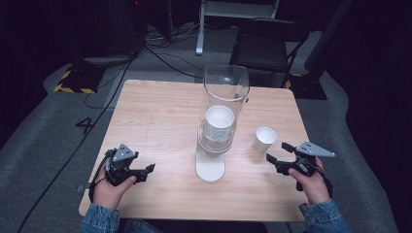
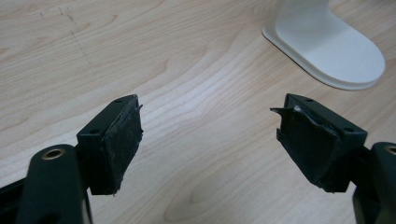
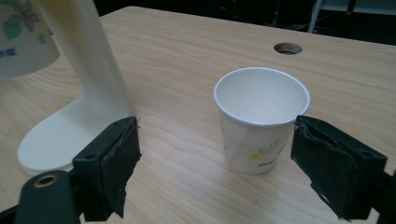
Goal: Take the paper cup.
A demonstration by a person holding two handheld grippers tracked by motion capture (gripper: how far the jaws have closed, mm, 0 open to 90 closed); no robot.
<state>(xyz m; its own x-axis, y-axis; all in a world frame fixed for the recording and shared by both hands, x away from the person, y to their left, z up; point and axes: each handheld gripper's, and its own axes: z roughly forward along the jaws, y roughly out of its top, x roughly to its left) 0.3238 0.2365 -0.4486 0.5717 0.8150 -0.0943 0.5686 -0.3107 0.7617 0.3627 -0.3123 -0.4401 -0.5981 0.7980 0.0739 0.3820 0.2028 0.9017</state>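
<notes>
A clear tube cup dispenser (image 1: 224, 92) stands mid-table on a white base (image 1: 210, 167), with a stack of white paper cups (image 1: 218, 124) inside. One loose paper cup (image 1: 265, 140) with a flower print stands upright to its right. My right gripper (image 1: 278, 151) is open just short of that cup (image 3: 259, 116), which sits ahead of the jaws toward the right pad, untouched. At the table's front left my left gripper (image 1: 147, 172) is open over bare wood. In the left gripper view its jaws (image 2: 210, 105) stand wide with nothing between them, and the base (image 2: 327, 51) lies ahead to the right.
The wooden table (image 1: 160, 116) has a small cable hole (image 3: 287, 48) near its far right. A dark chair (image 1: 267, 46) stands beyond the far edge, and cables run over the grey floor (image 1: 97, 107) on the left. The dispenser base (image 3: 70, 126) is left of the right gripper's jaws.
</notes>
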